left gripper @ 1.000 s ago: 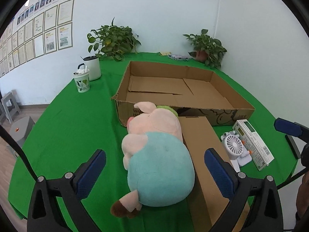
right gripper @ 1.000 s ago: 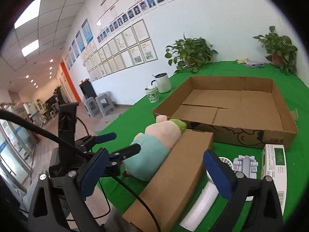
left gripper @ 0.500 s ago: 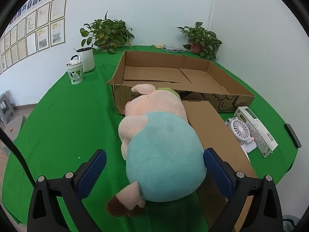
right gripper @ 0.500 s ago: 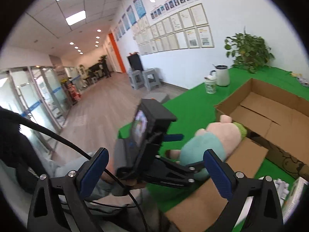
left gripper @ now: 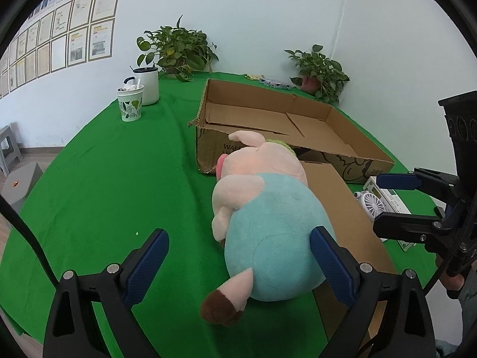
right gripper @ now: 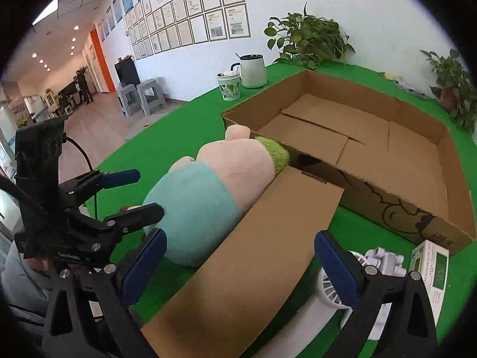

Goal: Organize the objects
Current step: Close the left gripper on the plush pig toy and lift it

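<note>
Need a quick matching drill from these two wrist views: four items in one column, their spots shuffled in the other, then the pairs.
Items
1. plush pig
2. patterned paper cup
3. small white fan
4. large open cardboard box

Places
A. right of the flat cardboard piece, beside the white carton
B. back of the green table, empty inside
C. next to the white kettle
D. lying on the table between the left gripper's open fingers

Pairs: 1-D, 2-C, 3-A, 4-B
</note>
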The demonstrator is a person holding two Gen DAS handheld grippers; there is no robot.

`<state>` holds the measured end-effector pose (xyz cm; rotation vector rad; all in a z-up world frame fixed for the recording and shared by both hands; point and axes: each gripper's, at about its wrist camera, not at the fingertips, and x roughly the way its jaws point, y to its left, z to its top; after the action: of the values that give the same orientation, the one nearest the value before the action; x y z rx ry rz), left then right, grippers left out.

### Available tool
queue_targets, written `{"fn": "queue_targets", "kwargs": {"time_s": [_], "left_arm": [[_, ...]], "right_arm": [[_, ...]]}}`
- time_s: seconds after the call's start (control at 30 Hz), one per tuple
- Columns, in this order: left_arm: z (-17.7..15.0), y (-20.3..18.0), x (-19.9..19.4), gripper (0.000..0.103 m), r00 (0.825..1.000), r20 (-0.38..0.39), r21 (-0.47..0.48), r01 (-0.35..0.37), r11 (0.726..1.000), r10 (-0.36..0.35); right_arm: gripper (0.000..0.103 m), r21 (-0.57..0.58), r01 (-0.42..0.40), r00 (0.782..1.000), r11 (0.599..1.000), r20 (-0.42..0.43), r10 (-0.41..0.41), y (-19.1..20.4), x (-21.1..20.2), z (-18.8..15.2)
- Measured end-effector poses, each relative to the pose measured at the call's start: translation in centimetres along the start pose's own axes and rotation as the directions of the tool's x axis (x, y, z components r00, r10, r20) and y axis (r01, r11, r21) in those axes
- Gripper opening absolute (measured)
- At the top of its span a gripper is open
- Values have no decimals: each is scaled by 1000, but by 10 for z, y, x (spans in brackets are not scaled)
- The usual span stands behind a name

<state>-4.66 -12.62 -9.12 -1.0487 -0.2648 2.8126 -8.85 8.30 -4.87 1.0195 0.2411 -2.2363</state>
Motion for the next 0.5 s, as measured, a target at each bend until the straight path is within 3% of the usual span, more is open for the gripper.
{"fn": "queue_targets", "kwargs": {"time_s": [0.33,0.43,0.5], "left_arm": [[-9,-1,15,95,993,-48,-62,108,992,-111],[-13,-1,19,81,982,-58,-79,173,982,-178],[-13,0,20,58,965,-68,-100,247,964,-255]], "right_arm": [[99,37,-53,999,998,-2,53,8,29,30],[99,83,-120,992,989,-35,123,8,46,36],[99,115,-156,984,981,-63,164,8,57,39]]}}
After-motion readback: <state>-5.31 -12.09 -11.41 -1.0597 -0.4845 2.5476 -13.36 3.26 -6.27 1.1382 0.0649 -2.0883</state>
